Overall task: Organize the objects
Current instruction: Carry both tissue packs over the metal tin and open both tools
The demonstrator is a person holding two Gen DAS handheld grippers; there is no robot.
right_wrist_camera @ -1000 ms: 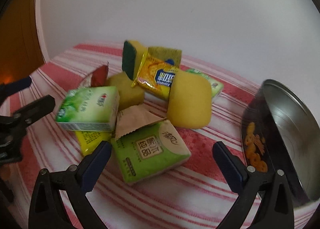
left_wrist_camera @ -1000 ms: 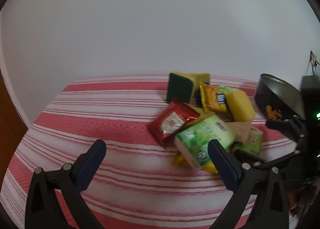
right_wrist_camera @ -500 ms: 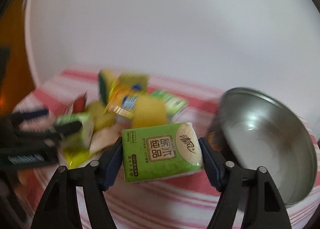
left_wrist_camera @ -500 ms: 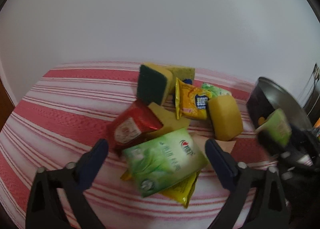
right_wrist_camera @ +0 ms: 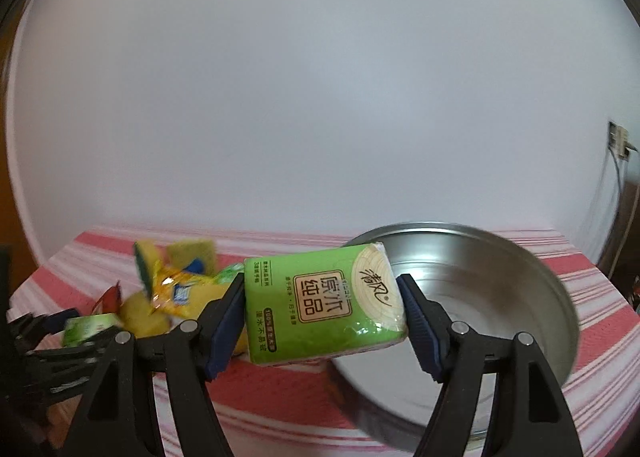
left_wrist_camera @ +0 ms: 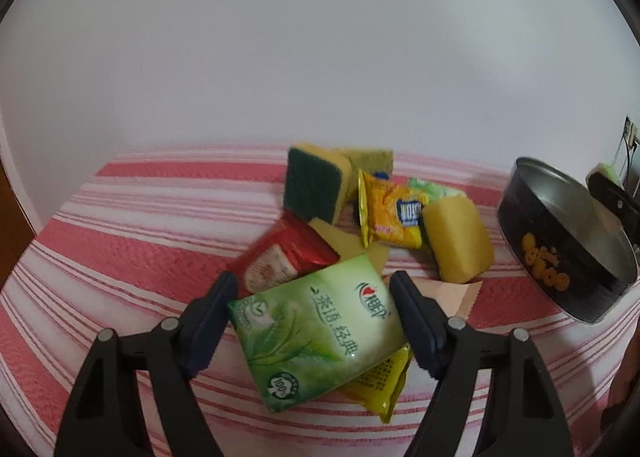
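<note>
My right gripper [right_wrist_camera: 320, 295] is shut on a green tissue pack [right_wrist_camera: 324, 309] and holds it in the air at the near rim of the round metal tin [right_wrist_camera: 488, 297]. The tin [left_wrist_camera: 560, 253] stands at the right of the striped cloth. A light green tissue pack [left_wrist_camera: 316, 333] lies on top of the pile between the closing jaws of my left gripper [left_wrist_camera: 314, 297]. Both pads touch its sides. In the right wrist view the left gripper [right_wrist_camera: 52, 333] is blurred at the left edge.
The pile holds a green-backed sponge [left_wrist_camera: 316, 185], a yellow snack packet [left_wrist_camera: 394, 217], a yellow sponge [left_wrist_camera: 456, 241], a red packet [left_wrist_camera: 280, 261], a yellow packet [left_wrist_camera: 384, 377] under the tissue pack and a brown sachet [left_wrist_camera: 452, 293]. A white wall rises behind the table.
The right gripper closed on the green tissue pack, lifted it off the pile and carried it right to the tin. The left gripper moved in around the light green pack and narrowed its jaws.
</note>
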